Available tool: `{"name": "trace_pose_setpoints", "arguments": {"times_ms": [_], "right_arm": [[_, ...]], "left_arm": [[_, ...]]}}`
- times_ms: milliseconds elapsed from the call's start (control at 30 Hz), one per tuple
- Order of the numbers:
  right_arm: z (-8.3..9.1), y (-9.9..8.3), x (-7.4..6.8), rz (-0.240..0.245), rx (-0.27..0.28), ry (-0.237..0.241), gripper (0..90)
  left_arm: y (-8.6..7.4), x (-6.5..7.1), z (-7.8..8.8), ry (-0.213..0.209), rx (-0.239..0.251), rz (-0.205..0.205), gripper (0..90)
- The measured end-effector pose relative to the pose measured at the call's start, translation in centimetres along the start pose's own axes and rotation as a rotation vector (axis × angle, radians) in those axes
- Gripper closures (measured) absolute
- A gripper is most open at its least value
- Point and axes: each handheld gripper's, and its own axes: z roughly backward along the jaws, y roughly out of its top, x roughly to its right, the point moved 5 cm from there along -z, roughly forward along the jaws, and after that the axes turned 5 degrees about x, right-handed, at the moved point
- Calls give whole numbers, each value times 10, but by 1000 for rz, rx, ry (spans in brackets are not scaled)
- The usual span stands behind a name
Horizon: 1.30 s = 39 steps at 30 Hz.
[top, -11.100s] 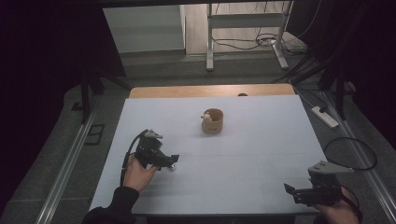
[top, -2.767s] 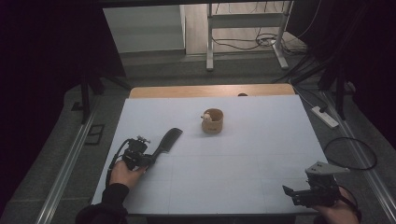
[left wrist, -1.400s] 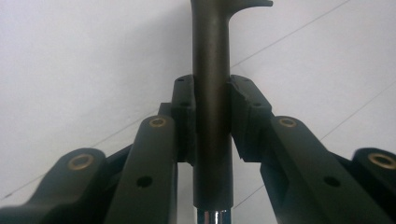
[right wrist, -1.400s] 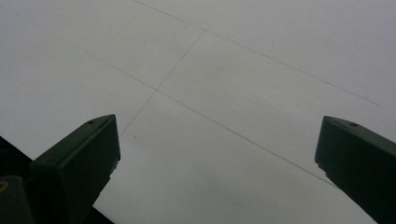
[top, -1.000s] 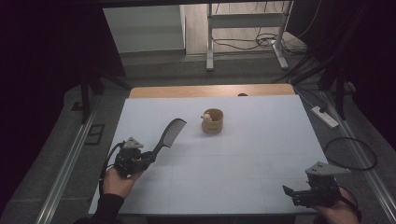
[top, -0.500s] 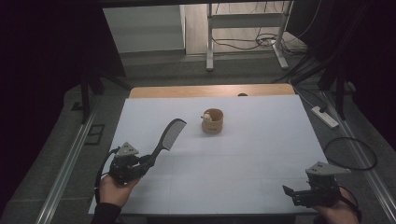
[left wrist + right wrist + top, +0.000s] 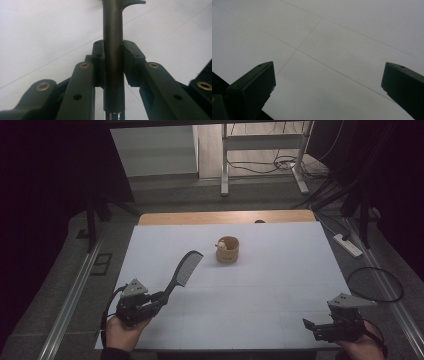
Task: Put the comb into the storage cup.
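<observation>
A black comb (image 7: 182, 269) points up and away from my left gripper (image 7: 156, 298), which is shut on its handle near the table's front left. In the left gripper view the comb's round handle (image 7: 113, 50) is pinched between both pads (image 7: 98, 56), with its toothed head running off the top edge. A small wooden cup (image 7: 228, 249) with a pale object in it stands on the white table (image 7: 280, 270) past the comb's tip, apart from it. My right gripper (image 7: 309, 327) rests at the front right corner, and its jaws stand wide apart over bare table (image 7: 332, 57).
A wooden strip (image 7: 200, 217) runs along the table's far edge, with a small dark object (image 7: 259, 221) on it. A white power strip (image 7: 346, 245) and a looped cable (image 7: 375, 284) lie on the floor to the right. Metal rails (image 7: 75, 295) flank the table.
My left hand has drawn back toward the front left edge and lifted a little, carrying the comb, whose head now tilts higher above the table. The right gripper has stayed put.
</observation>
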Motion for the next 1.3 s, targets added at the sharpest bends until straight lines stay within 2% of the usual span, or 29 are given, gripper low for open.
{"name": "trace_pose_setpoints", "arguments": {"times_ms": [267,667,1000,1300], "right_arm": [[2,0,0,14,11,6,0],[1,1,0,19,10,16,0],[1,3,-2,35,22,25,0],[2,15,-8,46,92,87,0]], "left_arm": [[-8,14,8,-25,8,22,721],[-12,25,11,-37,10,19,720],[-9,33,4,-57,3,-18,721],[-5,36,-1,-70,-4,-37,720]]}}
